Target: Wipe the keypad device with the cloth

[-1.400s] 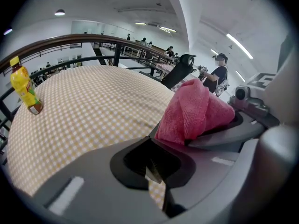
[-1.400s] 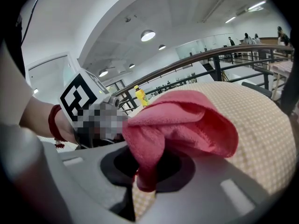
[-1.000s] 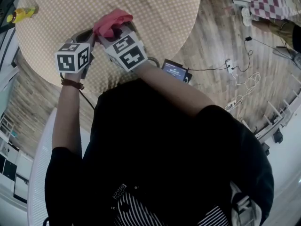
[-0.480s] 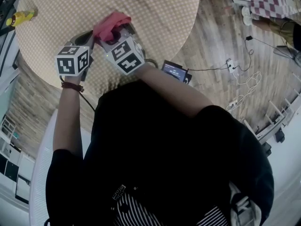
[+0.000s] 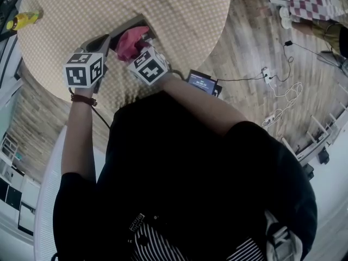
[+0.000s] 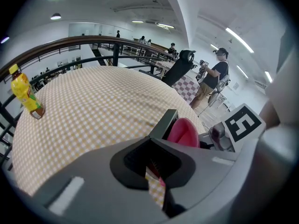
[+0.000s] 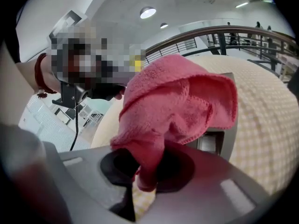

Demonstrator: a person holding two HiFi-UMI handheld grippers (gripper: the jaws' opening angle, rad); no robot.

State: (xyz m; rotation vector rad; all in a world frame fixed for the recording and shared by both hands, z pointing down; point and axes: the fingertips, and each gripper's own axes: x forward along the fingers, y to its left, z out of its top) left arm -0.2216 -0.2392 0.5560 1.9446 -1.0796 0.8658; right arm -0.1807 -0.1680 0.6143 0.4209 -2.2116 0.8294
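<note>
Wiping looks under way: right gripper (image 7: 140, 183) clenched on pink cloth (image 7: 173, 106), which is bunched against keypad device (image 5: 132, 24) directly ahead of jaws. Left gripper (image 6: 156, 171) apparently pinched on device's near edge, steadying it over checkered table (image 5: 179, 15). Device's long axis points away from person, so stroke likely follows it.

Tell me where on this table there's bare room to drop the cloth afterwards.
Free: the broad table top beyond the keypad device, out to the far rim and across to the right side. Only a yellow bottle stands at the left edge. Crowded: the near edge, where left gripper, right gripper, cloth and device bunch together.
</note>
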